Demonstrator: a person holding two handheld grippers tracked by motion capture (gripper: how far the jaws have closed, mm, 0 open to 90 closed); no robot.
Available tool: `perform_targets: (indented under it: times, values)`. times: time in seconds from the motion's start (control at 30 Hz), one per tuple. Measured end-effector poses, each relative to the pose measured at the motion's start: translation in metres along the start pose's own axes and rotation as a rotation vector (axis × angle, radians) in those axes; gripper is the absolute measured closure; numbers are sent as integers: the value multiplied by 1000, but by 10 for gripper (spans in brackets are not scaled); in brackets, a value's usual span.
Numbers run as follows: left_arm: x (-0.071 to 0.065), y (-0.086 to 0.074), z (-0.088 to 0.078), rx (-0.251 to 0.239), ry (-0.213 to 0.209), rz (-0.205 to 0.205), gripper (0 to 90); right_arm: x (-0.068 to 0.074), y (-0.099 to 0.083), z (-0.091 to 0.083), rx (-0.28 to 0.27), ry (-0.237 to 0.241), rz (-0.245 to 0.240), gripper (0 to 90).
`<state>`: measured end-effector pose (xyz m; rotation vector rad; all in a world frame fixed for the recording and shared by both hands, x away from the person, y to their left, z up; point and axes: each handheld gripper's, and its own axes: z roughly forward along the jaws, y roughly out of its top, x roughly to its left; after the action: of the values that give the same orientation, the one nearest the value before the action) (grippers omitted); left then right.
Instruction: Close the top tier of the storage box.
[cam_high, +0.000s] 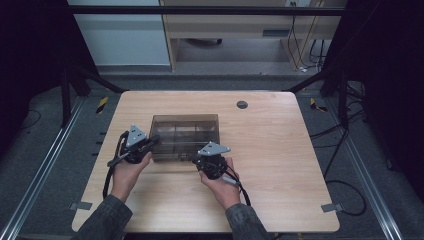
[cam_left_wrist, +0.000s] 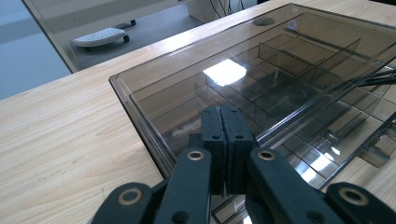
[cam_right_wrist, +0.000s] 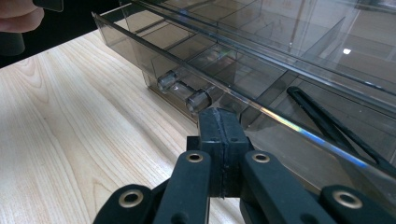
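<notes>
Work in hand: we have both claws at a smoky clear plastic box (cam_high: 185, 136) with inner dividers, on the wooden table (cam_high: 280, 165); we judge the job to be opening it, either its drawer or its lid.
Left claw (cam_left_wrist: 225, 122): jaws pressed flat together with nothing between them, tips resting on or just above the box's top panel near its corner; we cannot tell whether they touch it.
Right claw (cam_right_wrist: 218, 122): jaws also pressed together and empty, tips right behind the small clear handle (cam_right_wrist: 184, 92) on the box's front.
Box position: straight ahead of both claws, its near left corner under the left claw, its front edge against the right claw's tips.
Done so far: as we judge it, only the approach; both claws are in place, neither grips anything.
Drawer: the front panel (cam_right_wrist: 140, 44) carrying the handle seems to stand a little out from the box body, but we cannot tell for sure.
Left to do: we judge the right claw must open, take or hook the handle and pull, while the left claw steadies the box.
Contents: the compartments (cam_left_wrist: 280, 84) ahead of the left claw look empty; a thin dark strip (cam_right_wrist: 327, 123) lies inside to the right of the right claw, and we cannot tell what it is.
</notes>
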<state>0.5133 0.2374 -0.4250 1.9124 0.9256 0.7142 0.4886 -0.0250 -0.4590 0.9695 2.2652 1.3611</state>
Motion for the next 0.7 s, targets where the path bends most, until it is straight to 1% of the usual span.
perform_targets:
  times: [0.57, 0.7]
  values:
    - [0, 0, 0, 0, 0, 0, 881, -3, 5, 6, 1, -7, -9, 900]
    - [0, 0, 0, 0, 1, -1, 881, -4, 7, 8, -1, -9, -3, 900]
